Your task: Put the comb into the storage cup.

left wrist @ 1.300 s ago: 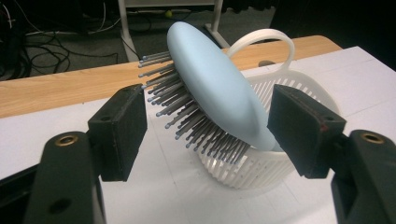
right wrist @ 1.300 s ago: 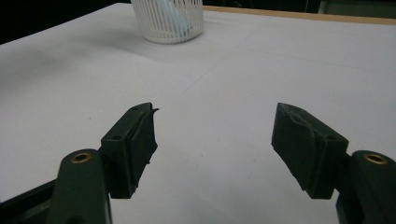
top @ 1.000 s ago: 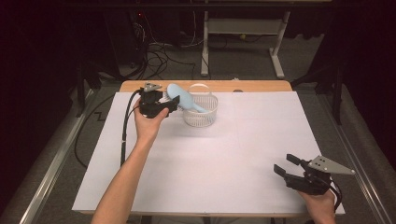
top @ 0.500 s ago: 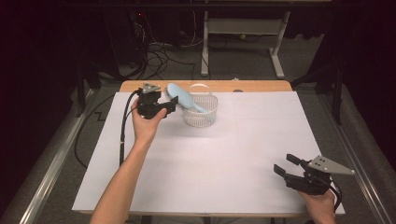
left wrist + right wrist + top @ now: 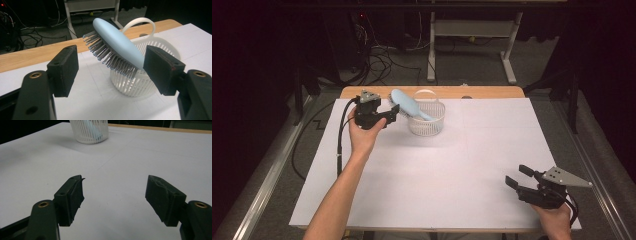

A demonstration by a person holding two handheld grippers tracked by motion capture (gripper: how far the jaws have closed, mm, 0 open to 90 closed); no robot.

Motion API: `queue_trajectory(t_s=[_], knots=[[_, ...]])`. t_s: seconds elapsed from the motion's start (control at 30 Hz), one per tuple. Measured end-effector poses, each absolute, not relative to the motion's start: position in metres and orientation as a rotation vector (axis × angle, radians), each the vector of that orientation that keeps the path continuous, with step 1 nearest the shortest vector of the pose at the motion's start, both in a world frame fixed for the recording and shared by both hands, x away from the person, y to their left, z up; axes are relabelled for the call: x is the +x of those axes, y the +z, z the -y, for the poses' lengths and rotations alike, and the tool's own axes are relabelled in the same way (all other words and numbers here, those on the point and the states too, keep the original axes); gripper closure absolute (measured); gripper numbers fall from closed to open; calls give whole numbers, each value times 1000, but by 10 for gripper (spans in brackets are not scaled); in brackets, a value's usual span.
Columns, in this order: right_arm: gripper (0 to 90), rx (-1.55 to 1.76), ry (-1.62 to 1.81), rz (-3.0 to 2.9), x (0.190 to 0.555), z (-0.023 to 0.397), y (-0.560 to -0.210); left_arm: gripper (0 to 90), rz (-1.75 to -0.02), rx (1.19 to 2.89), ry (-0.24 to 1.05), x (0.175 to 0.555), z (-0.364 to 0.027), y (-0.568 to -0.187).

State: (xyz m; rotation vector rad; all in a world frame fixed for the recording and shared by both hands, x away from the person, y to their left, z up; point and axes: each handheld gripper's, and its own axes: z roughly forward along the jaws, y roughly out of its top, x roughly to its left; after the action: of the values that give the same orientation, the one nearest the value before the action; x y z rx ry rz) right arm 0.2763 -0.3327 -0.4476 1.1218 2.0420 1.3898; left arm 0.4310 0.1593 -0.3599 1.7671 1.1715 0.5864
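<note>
A white slatted plastic basket [image 5: 426, 119] with a loop handle stands at the far side of the bench [image 5: 462, 165], which is covered in white paper with a wooden edge. A pale blue oval hairbrush [image 5: 408, 104] leans in the basket, handle down, its smooth back up and grey bristles facing down. The left hand-held gripper [image 5: 391, 113] hangs just beside the brush head, jaws parted, gripping nothing. The right hand-held gripper [image 5: 518, 176] sits well apart near the front edge, jaws wide and empty.

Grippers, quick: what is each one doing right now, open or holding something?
Left gripper: open, holding nothing; the hairbrush leans out of the white basket just beyond it.
Right gripper: open, holding nothing.
</note>
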Motion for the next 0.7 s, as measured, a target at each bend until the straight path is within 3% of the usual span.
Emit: queue_trajectory(t_s=[0.7], knots=[[314, 1132, 1381, -2040, 277, 333, -448, 292, -1176, 1760, 585, 420, -176, -365]])
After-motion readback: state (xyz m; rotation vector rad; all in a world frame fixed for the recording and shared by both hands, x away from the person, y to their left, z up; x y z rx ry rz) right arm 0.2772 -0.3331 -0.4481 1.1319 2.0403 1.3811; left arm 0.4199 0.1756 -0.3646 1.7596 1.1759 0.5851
